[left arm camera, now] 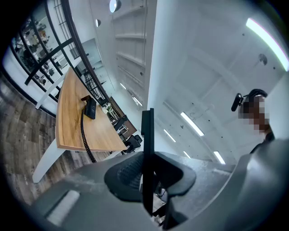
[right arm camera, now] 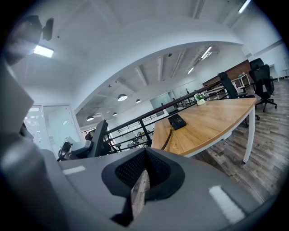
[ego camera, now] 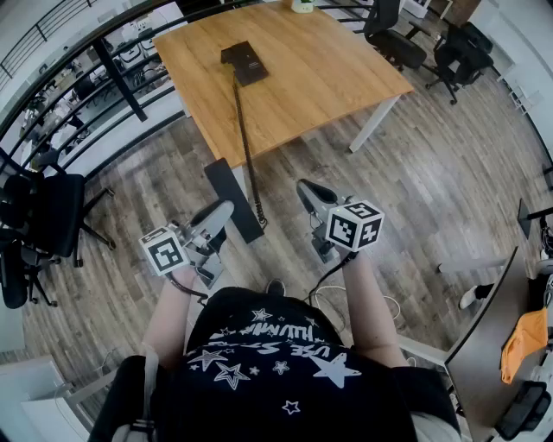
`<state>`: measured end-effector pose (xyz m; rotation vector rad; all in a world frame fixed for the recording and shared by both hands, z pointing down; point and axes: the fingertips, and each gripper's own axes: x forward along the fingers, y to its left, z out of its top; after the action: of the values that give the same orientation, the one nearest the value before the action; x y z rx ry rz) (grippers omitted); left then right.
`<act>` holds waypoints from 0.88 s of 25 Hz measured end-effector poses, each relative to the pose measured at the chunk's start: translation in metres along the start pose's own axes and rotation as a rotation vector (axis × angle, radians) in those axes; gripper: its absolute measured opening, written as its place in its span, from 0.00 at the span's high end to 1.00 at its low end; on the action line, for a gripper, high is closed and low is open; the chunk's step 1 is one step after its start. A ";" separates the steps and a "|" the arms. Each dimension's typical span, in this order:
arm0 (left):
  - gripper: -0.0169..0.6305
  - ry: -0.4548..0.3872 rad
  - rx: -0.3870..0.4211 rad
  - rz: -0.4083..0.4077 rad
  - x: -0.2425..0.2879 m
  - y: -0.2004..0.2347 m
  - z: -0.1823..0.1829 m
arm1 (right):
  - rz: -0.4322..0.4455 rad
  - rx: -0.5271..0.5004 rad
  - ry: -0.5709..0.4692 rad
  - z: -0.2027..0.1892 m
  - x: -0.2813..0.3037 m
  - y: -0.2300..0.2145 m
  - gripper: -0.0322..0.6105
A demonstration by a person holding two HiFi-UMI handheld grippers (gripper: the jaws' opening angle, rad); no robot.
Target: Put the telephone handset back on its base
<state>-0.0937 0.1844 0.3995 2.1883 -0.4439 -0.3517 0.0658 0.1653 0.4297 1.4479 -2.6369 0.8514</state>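
Note:
The black telephone base (ego camera: pixel 244 62) sits on the wooden table (ego camera: pixel 328 60), far ahead of me. Its coiled cord (ego camera: pixel 244 138) runs over the table edge and hangs down to the flat black handset (ego camera: pixel 232 194). My left gripper (ego camera: pixel 223 210) is shut on the handset, held in the air above the wood floor. In the left gripper view the handset (left arm camera: pixel 147 135) stands edge-on between the pads, well short of the base (left arm camera: pixel 90 107) and the cord (left arm camera: pixel 84 135). My right gripper (ego camera: pixel 304 186) is shut and holds nothing. The right gripper view shows the base (right arm camera: pixel 176 121) on the table (right arm camera: pixel 216 117).
Black office chairs stand at the left (ego camera: pixel 39 224) and beyond the table's right corner (ego camera: pixel 393 39). A dark railing (ego camera: pixel 86 78) runs along the left. At the lower right, a dark desk carries an orange cloth (ego camera: pixel 523 341). A small plant (ego camera: pixel 302 5) sits at the table's far edge.

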 end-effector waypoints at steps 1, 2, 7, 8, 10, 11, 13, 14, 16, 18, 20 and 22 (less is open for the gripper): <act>0.86 -0.003 0.001 0.001 0.001 0.000 0.000 | 0.001 -0.001 0.001 0.001 0.000 -0.003 0.95; 0.86 -0.005 0.002 0.003 0.003 0.001 0.000 | 0.002 -0.001 0.002 0.001 0.000 -0.005 0.95; 0.86 -0.021 0.005 0.013 0.011 -0.001 -0.004 | 0.014 -0.004 0.008 0.001 -0.003 -0.016 0.95; 0.86 -0.026 0.004 0.017 0.012 -0.001 -0.005 | 0.020 -0.009 0.012 0.001 -0.003 -0.017 0.95; 0.86 -0.036 0.005 0.027 0.013 0.000 -0.007 | 0.031 -0.020 0.021 -0.001 -0.003 -0.018 0.95; 0.86 -0.040 0.006 0.032 0.013 0.000 -0.008 | 0.036 -0.025 0.025 -0.002 -0.003 -0.019 0.95; 0.86 -0.048 0.005 0.042 0.012 0.001 -0.010 | 0.039 -0.029 0.026 -0.004 -0.005 -0.020 0.95; 0.86 -0.050 0.004 0.047 0.012 0.001 -0.011 | 0.039 -0.026 0.025 -0.005 -0.006 -0.022 0.95; 0.86 -0.052 0.000 0.057 0.011 0.002 -0.012 | 0.039 -0.014 0.021 -0.006 -0.007 -0.025 0.95; 0.86 -0.053 -0.004 0.065 0.009 0.006 -0.011 | 0.038 -0.004 0.022 -0.008 -0.004 -0.028 0.95; 0.86 -0.058 -0.011 0.070 0.008 0.013 -0.007 | 0.029 0.005 0.025 -0.010 0.002 -0.033 0.95; 0.86 -0.061 -0.022 0.073 0.009 0.022 -0.003 | 0.018 0.018 0.027 -0.011 0.010 -0.038 0.95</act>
<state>-0.0882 0.1699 0.4177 2.1387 -0.5500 -0.3818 0.0871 0.1468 0.4587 1.4076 -2.6336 0.8917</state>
